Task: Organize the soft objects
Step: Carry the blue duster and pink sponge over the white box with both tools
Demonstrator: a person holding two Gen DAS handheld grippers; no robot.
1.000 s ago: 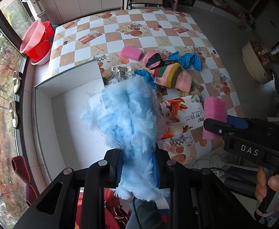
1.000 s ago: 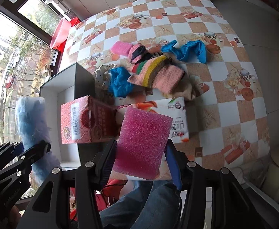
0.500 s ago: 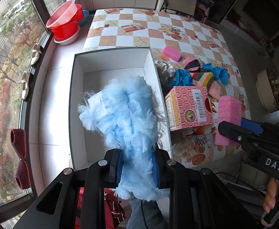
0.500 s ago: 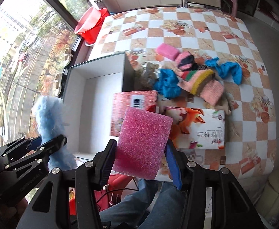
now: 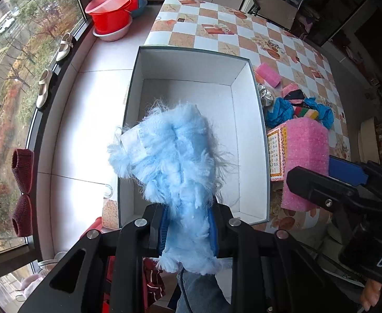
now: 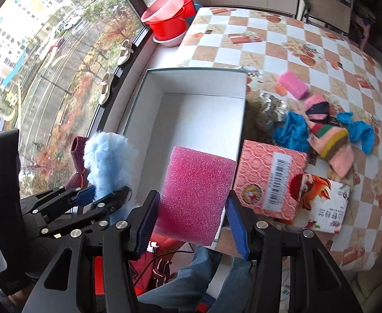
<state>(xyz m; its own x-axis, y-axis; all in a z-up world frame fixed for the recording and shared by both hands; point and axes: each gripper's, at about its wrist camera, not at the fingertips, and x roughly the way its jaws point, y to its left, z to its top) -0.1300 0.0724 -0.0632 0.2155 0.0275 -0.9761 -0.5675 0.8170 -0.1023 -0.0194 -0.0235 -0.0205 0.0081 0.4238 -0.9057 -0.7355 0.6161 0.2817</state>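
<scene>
Blue fluffy cloth [image 5: 172, 161] is clamped between the pads of the left gripper [image 5: 188, 224]; it hangs over the near half of the white box [image 5: 251, 120]. One second ago the same view had the box off to the left, only partly in frame, with the cloth over the box's right wall and the pile of soft things; now the box sits centred under the cloth. Grip unchanged.

Right gripper [image 6: 191, 224] is closed on the pink foam block [image 6: 196, 195], pads pressing both sides. Earlier the block hung over the red patterned carton [image 6: 269, 180] and the tissue pack [image 6: 326, 206]; now it overlaps the near right corner of the box, carton to its right.

Remaining on the checkered surface [image 6: 269, 44]: small pink sponge [image 6: 294, 84], blue cloths [image 6: 292, 133], striped knit piece [image 6: 329, 138], all beside the box.
</scene>
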